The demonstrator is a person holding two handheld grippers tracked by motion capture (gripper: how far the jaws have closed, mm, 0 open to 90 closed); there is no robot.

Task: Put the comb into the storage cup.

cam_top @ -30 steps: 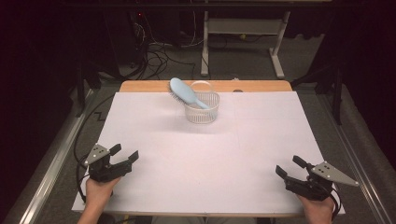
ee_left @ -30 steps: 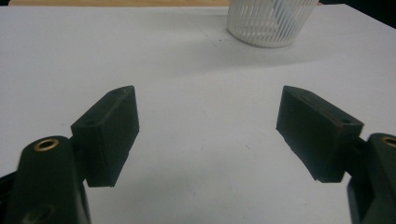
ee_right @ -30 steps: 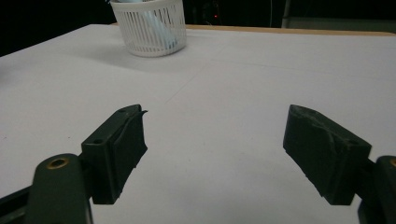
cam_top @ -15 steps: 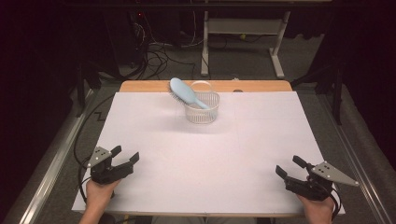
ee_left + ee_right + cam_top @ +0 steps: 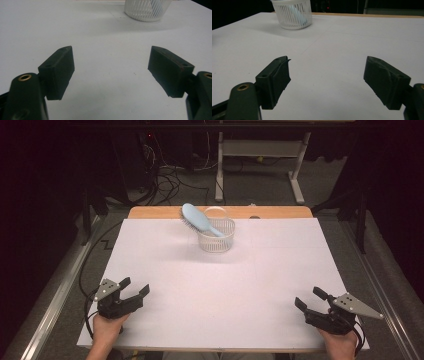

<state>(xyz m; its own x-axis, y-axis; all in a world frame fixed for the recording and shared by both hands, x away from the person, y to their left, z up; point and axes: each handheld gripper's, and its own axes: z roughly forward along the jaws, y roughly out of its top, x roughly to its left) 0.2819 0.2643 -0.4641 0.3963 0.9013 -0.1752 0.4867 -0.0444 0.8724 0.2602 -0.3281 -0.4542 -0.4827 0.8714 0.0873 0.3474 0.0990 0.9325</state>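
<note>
Your left gripper (image 5: pixel 134 288) jaws spread wide and empty, your right gripper (image 5: pixel 310 298) likewise, white slatted basket (image 5: pixel 216 236) well ahead between them, blue hairbrush (image 5: pixel 197 219) leaning inside it, table (image 5: pixel 220 290) beneath

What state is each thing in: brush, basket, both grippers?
Hairbrush: handle down in the basket, head leaning out over its rim.
Basket: upright, holding the hairbrush.
Left gripper: open, holding nothing.
Right gripper: open, holding nothing.

Slatted white plastic basket (image 5: pixel 216 236); smooth pale-blue plastic hairbrush (image 5: pixel 199 219); matt white sheet over a wooden desk (image 5: pixel 150 212); matt black tool pads (image 5: pixel 58 71).
</note>
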